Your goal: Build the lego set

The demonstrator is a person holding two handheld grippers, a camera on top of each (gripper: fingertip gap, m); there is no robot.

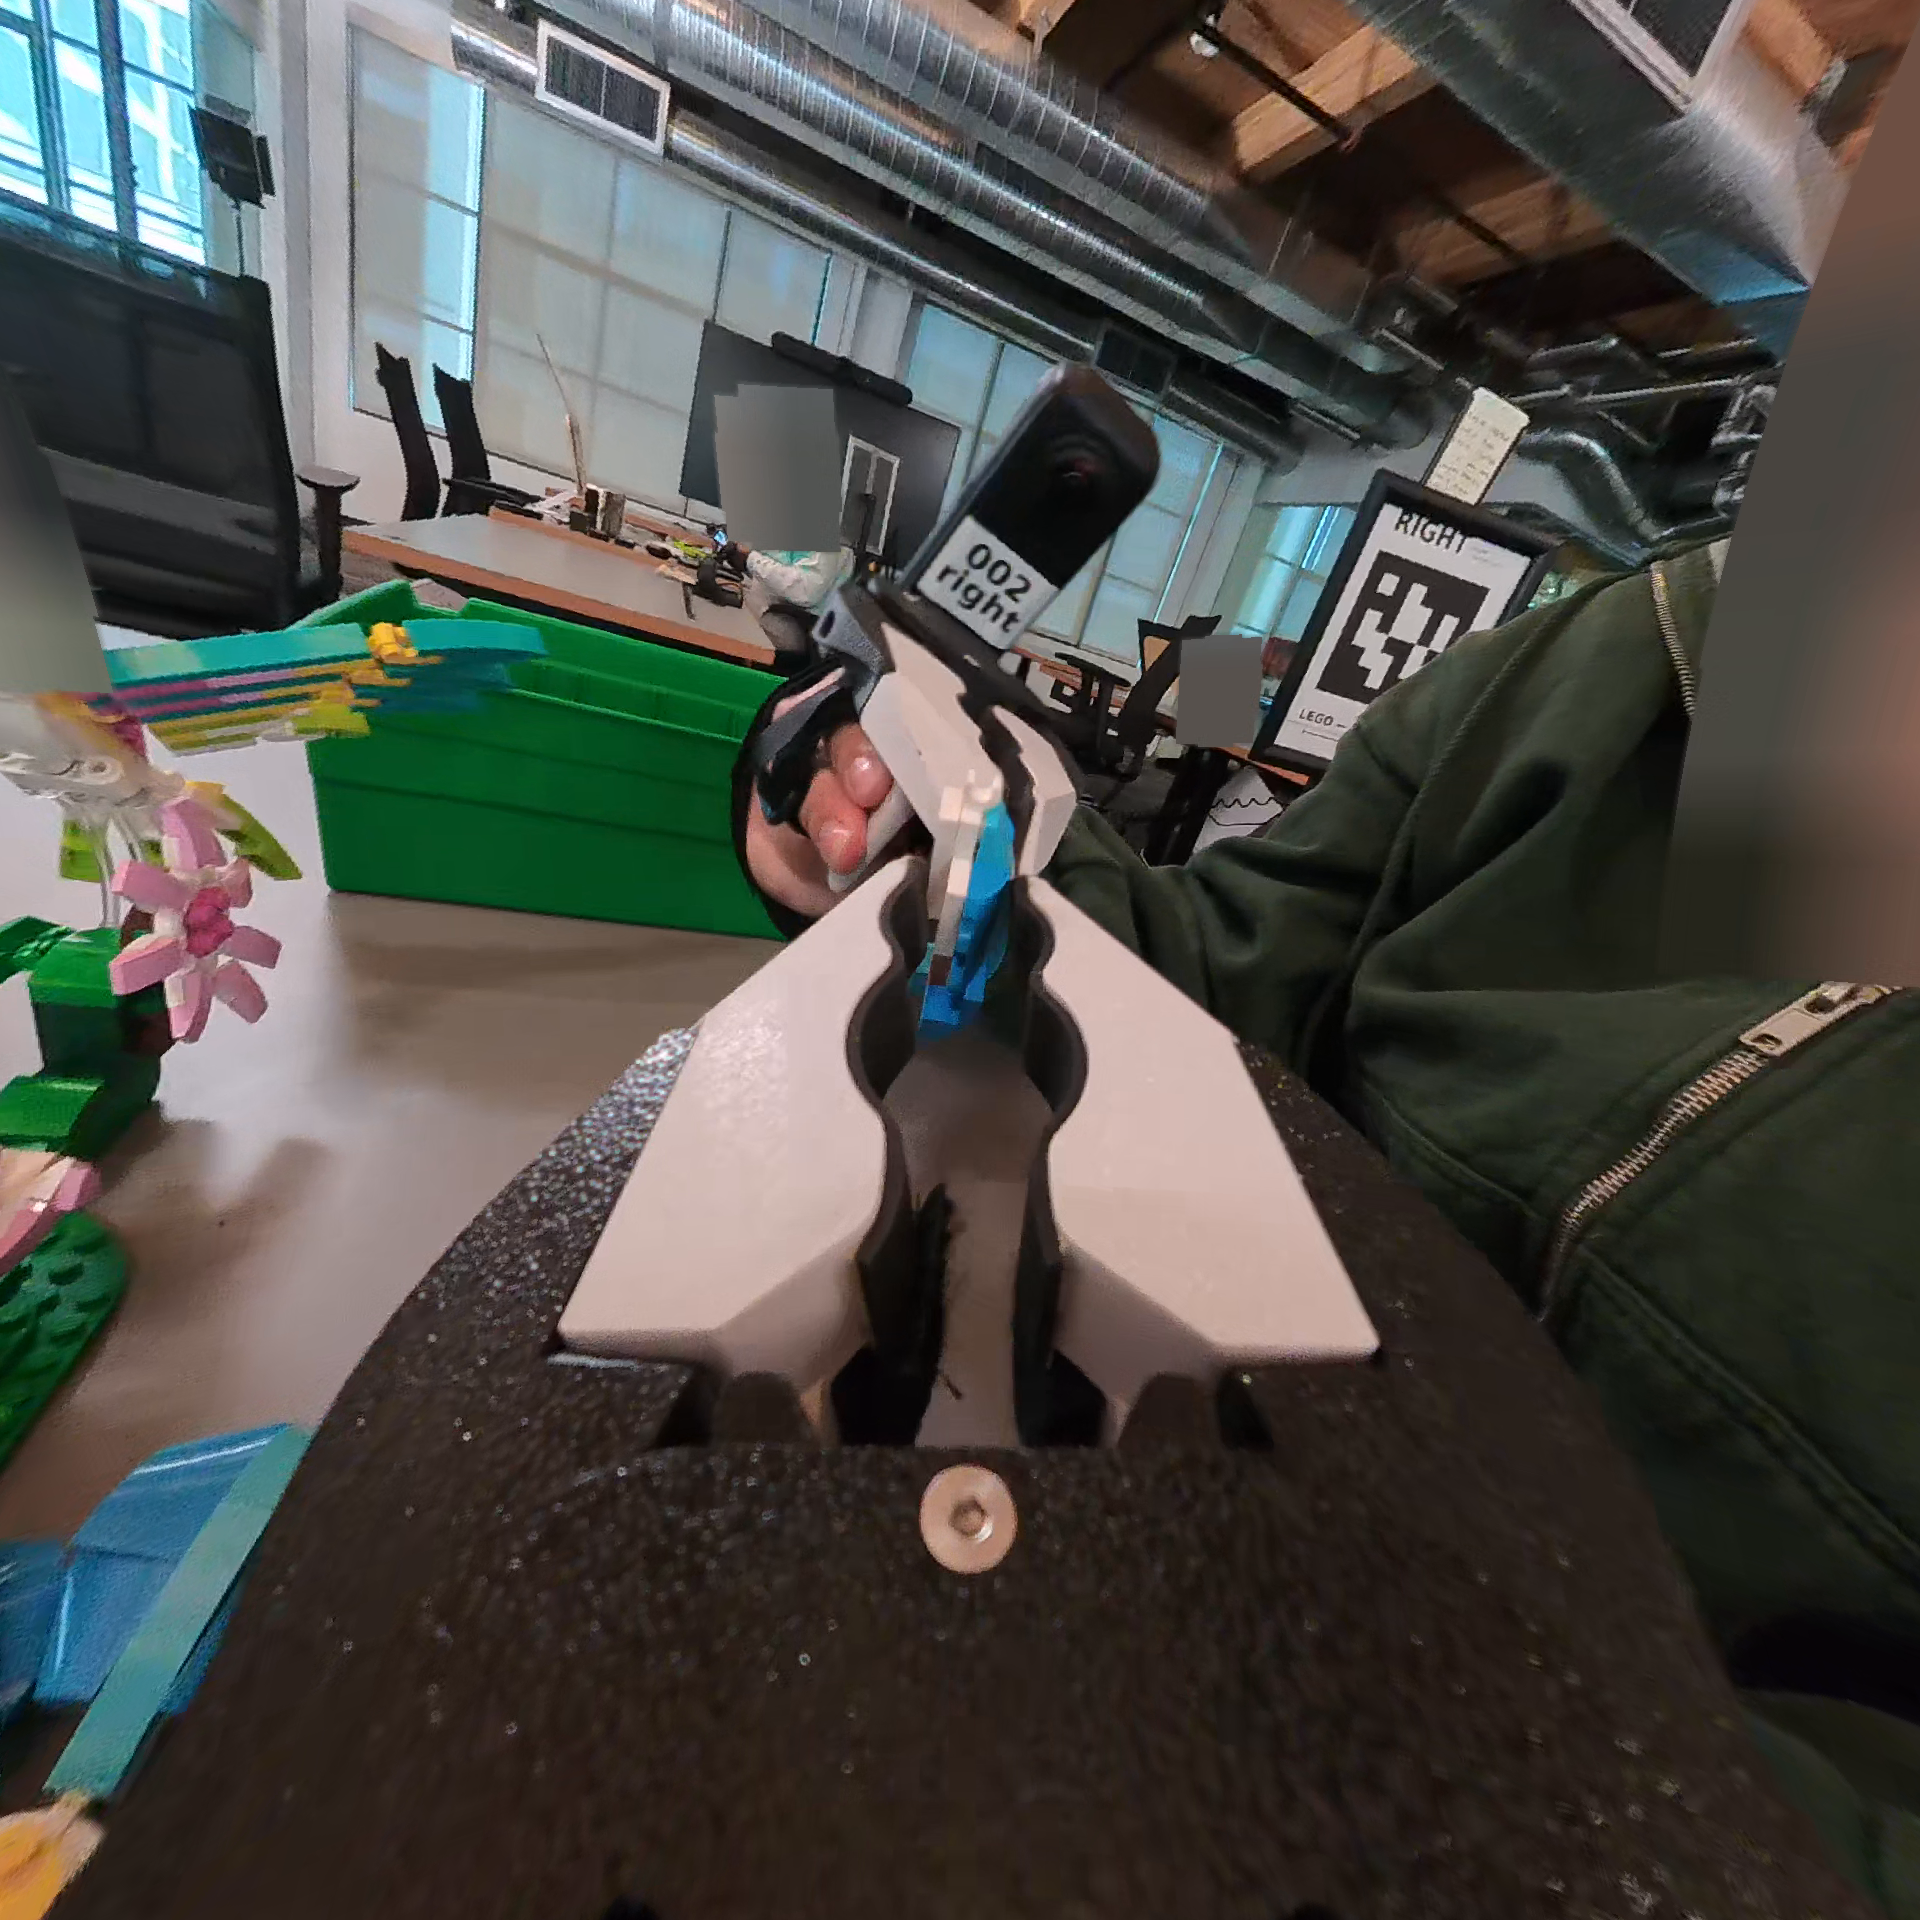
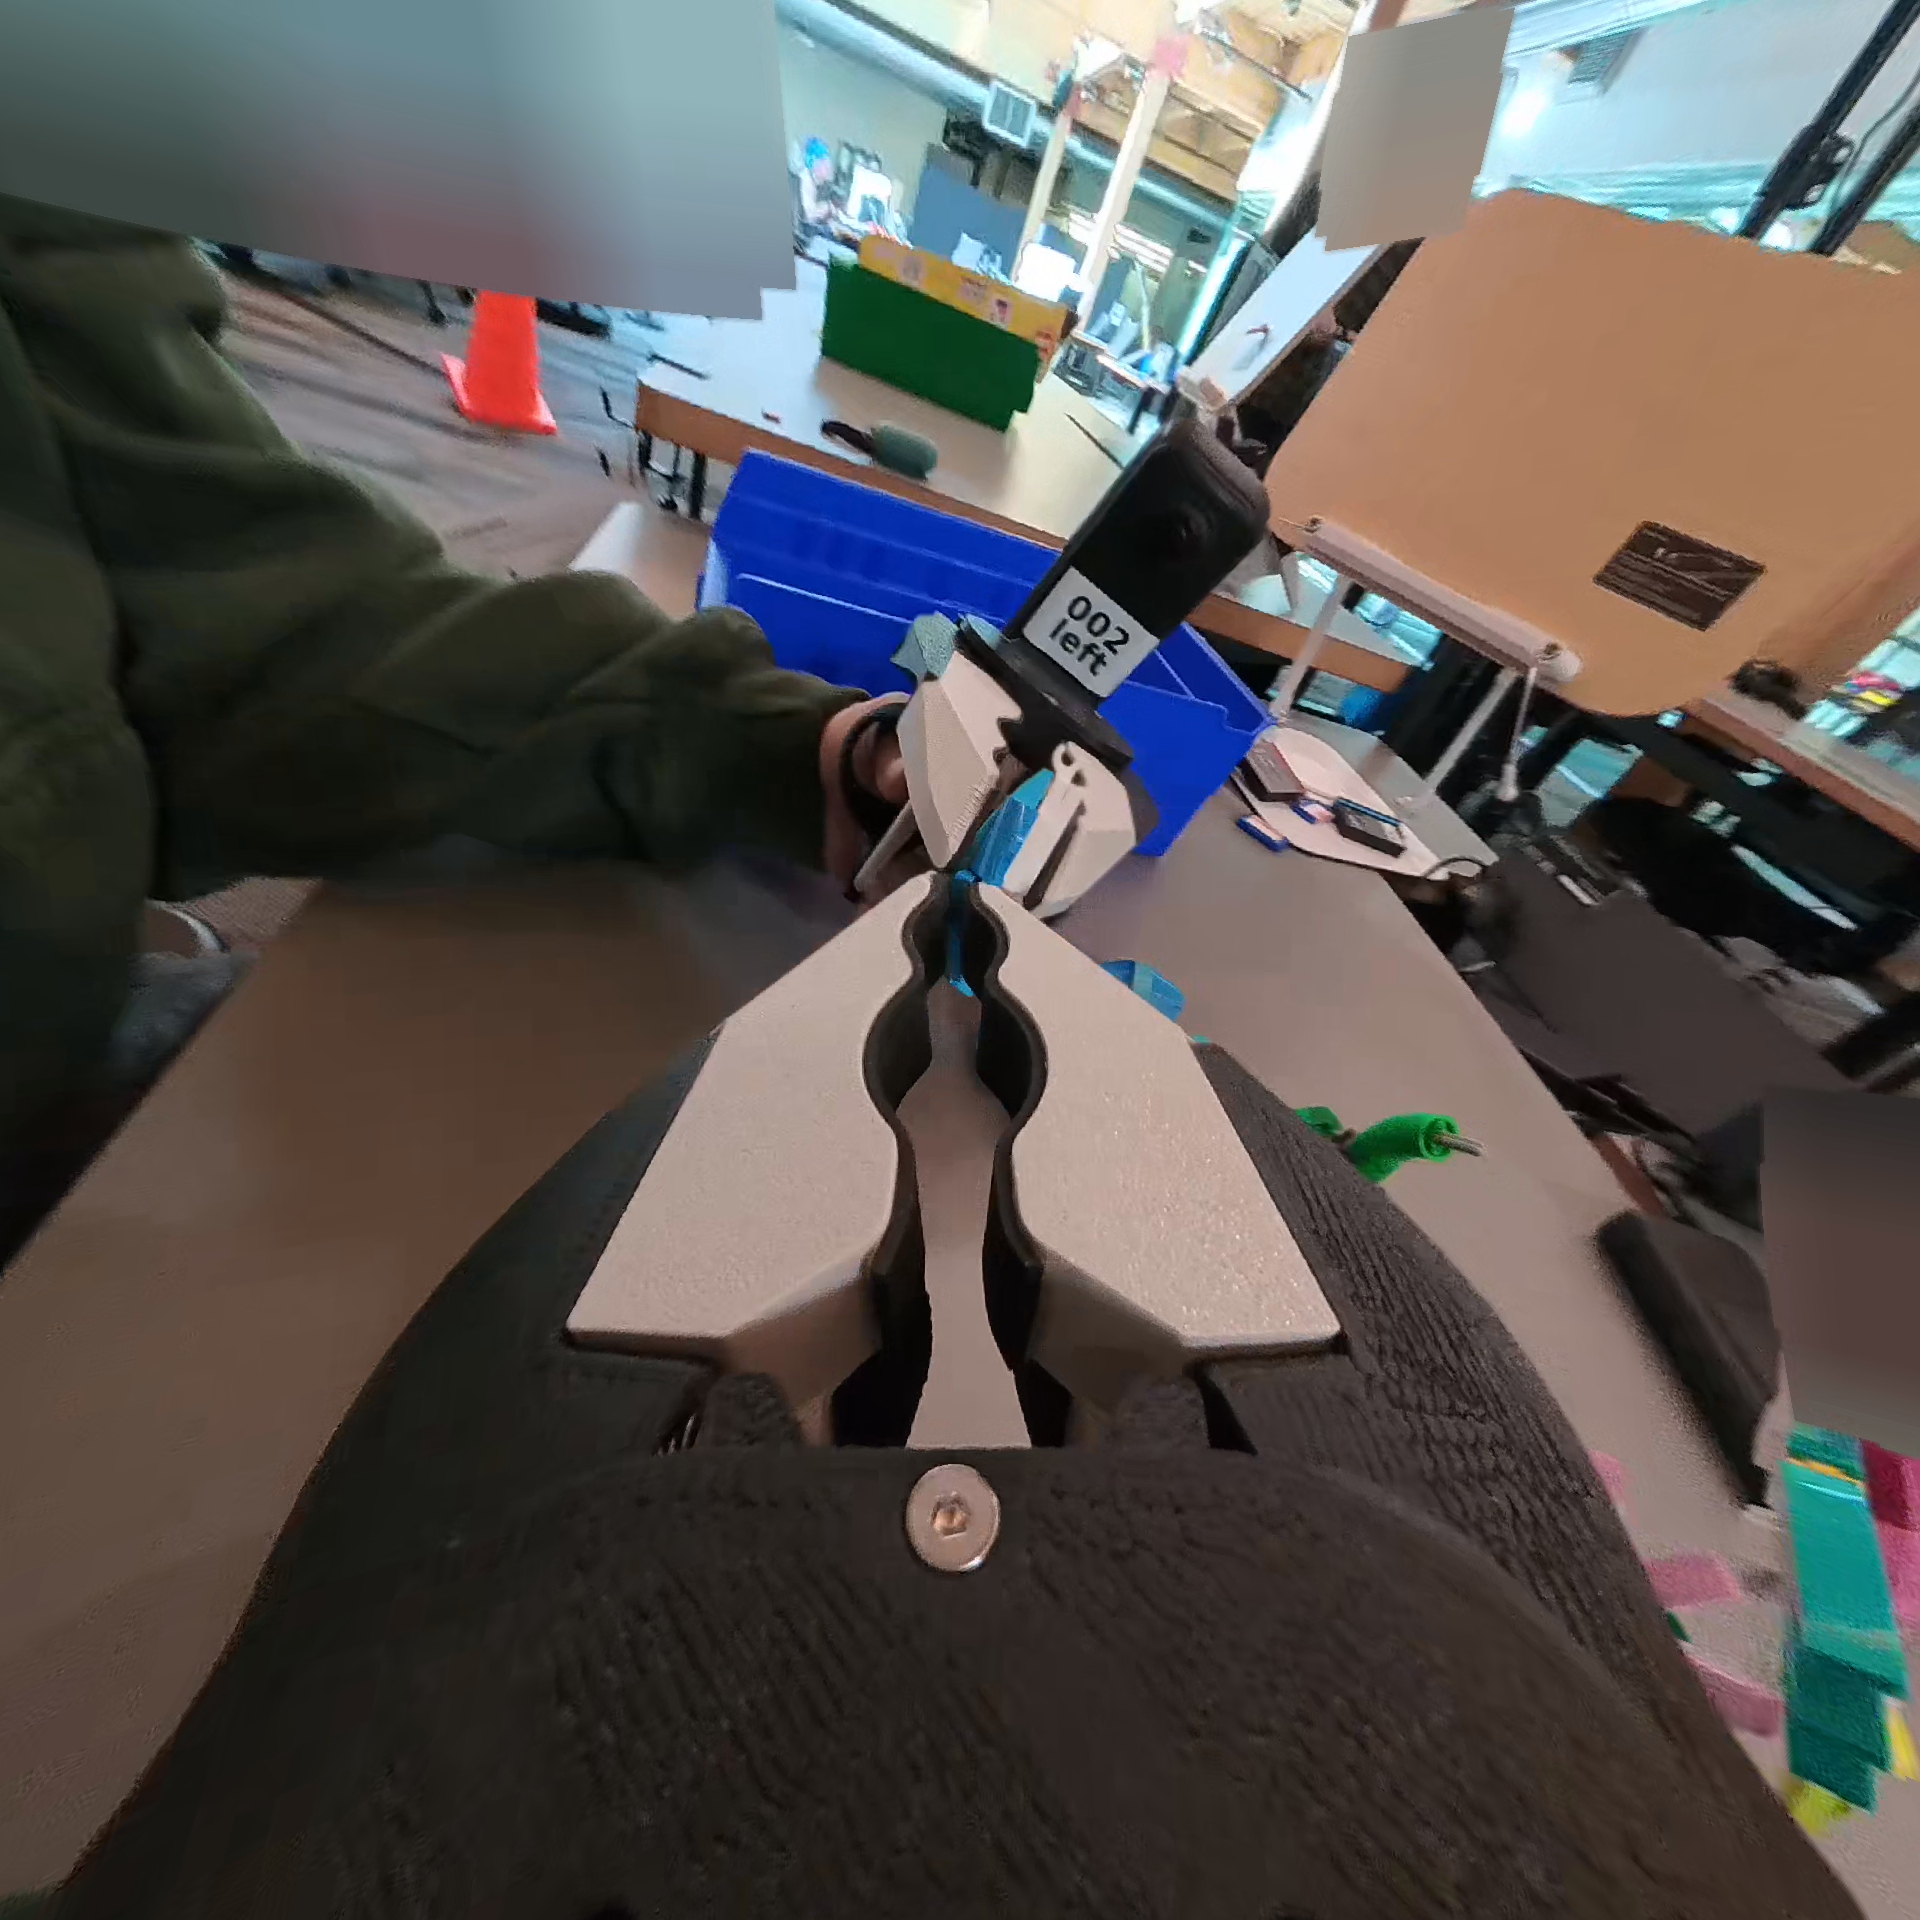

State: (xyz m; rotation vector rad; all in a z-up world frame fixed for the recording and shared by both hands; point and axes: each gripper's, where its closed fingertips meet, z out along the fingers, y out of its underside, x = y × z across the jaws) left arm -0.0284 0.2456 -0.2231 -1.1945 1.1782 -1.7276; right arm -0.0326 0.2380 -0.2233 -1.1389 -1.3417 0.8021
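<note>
We see a small blue brick assembly (image 1: 961,961) with a white brick piece (image 1: 956,831) on it, held up above the table (image 1: 436,1049) between the two grippers, which meet tip to tip. The left gripper (image 1: 961,904) has its grey fingers (image 1: 790,1122) closed on the near end of the blue assembly; the right gripper (image 2: 961,914) has its own fingers (image 2: 821,1101) pinched on the other end, blue plastic showing in the narrow gap between the tips. A hand (image 1: 831,821) in a dark green sleeve (image 1: 1455,831) grips the right gripper's handle.

Each gripper carries a black camera with a white label (image 1: 987,587) bearing printed characters, which we leave unread.

In the left wrist view a green bin (image 1: 540,810) stands on the table beyond the grippers, with a stack of teal, pink and yellow brick plates (image 1: 312,675) to its left and pink brick flowers (image 1: 197,935) on green bricks at the left edge. Far right in the room stands a framed black-and-white marker board (image 1: 1403,613) with writing on it.

In the right wrist view a blue bin (image 2: 883,613) sits behind the left gripper, an orange cone (image 2: 499,364) stands on the floor far left, and teal and pink plates (image 2: 1839,1600) lie at the near right edge of the table.
</note>
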